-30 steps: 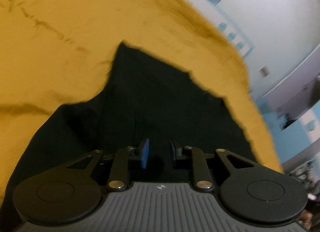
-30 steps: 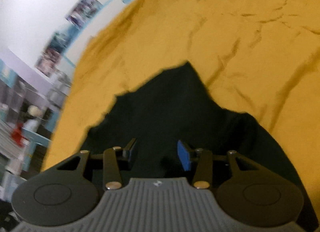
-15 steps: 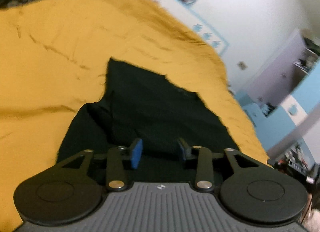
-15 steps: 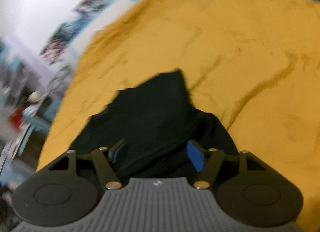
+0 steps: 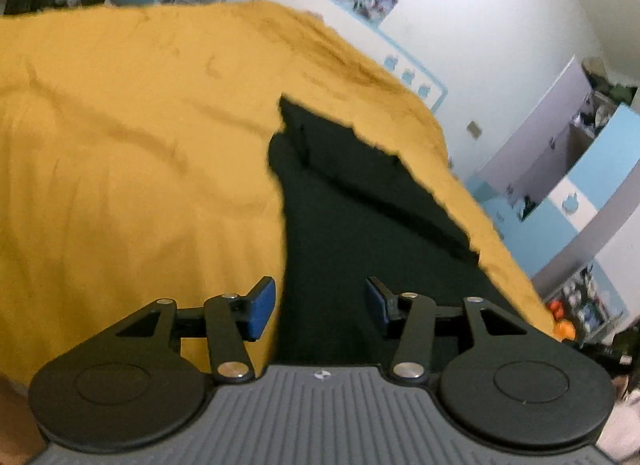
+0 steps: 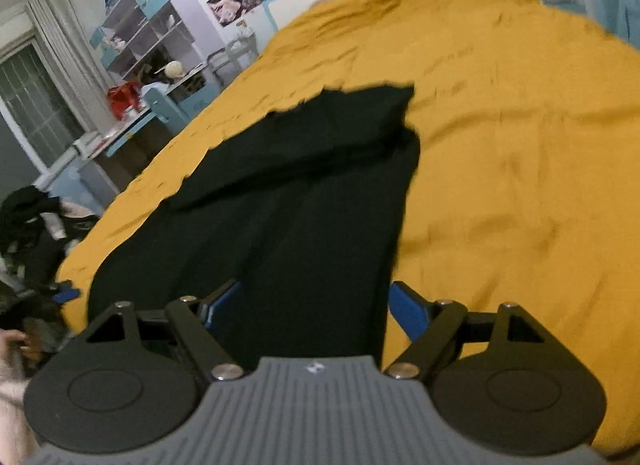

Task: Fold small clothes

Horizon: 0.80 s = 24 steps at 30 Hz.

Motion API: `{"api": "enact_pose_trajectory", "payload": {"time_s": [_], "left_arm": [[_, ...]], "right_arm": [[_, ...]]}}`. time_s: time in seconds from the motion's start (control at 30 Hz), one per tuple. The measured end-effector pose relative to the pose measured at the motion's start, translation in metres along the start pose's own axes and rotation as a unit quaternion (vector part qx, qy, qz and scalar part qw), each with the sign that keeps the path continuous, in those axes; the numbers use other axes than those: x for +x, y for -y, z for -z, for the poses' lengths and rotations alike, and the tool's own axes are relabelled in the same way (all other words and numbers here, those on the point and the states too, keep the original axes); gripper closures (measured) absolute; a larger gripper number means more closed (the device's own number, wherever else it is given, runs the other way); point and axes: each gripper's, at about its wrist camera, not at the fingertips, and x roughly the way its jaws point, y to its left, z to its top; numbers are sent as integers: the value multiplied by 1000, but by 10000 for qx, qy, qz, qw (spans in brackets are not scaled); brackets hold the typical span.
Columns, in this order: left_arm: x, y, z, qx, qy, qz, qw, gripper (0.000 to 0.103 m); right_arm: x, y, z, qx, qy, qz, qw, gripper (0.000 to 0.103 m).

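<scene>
A black garment lies flat on a mustard-yellow bedspread, its far part folded back over itself. In the left wrist view my left gripper hangs over the garment's near left edge; its jaws are opening and hold nothing. The right wrist view shows the same black garment stretching away over the bedspread. Above its near right edge my right gripper has its jaws opening wide, with cloth below them but none pinched between the blue pads.
The bedspread has open cloth to the left of the garment. Blue-and-white shelves and cupboards stand beyond the bed's right side. A desk, shelves and a window line the left side in the right wrist view, with dark clothes piled below.
Both grippers have drawn back from the garment and their jaws have spread wider. The garment now shows at full length, and more of the room is visible. The right view has rolled.
</scene>
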Motion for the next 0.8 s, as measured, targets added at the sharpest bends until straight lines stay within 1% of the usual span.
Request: {"api": "enact_pose_trajectory", "payload": {"time_s": [0.07, 0.13, 0.23, 0.37, 0.43, 0.53, 0.6, 0.67, 0.73, 0.8], "left_arm": [[2, -2, 12, 227, -210, -73, 9995, 46], [5, -4, 22, 326, -273, 5, 9991, 46], [14, -13, 30, -34, -315, 335, 9989, 46], [26, -21, 33, -60, -300, 663, 9973, 46], [35, -26, 32, -206, -381, 819, 9957, 46], [39, -32, 40, -319, -443, 1059, 9929, 46], [36, -36, 44, -386, -467, 1120, 9919, 46], [36, -39, 45, -451, -495, 1095, 9917, 47], [37, -41, 44, -479, -546, 1127, 9910, 47], [37, -41, 45, -488, -596, 1209, 9897, 47]], "right_arm": [[0, 10, 13, 206, -61, 10, 9998, 26], [-3, 15, 23, 374, 7, -3, 9993, 26], [-5, 16, 32, 450, 103, -92, 9989, 26], [-1, 19, 34, 470, 93, -257, 9985, 26], [5, 25, 34, 526, 2, -362, 9980, 26], [11, 37, 37, 692, -147, -624, 9955, 26], [13, 42, 39, 774, -179, -795, 9937, 26], [14, 45, 41, 792, -256, -924, 9922, 26], [16, 46, 42, 731, -394, -999, 9915, 27], [19, 45, 45, 653, -621, -1128, 9895, 26]]}}
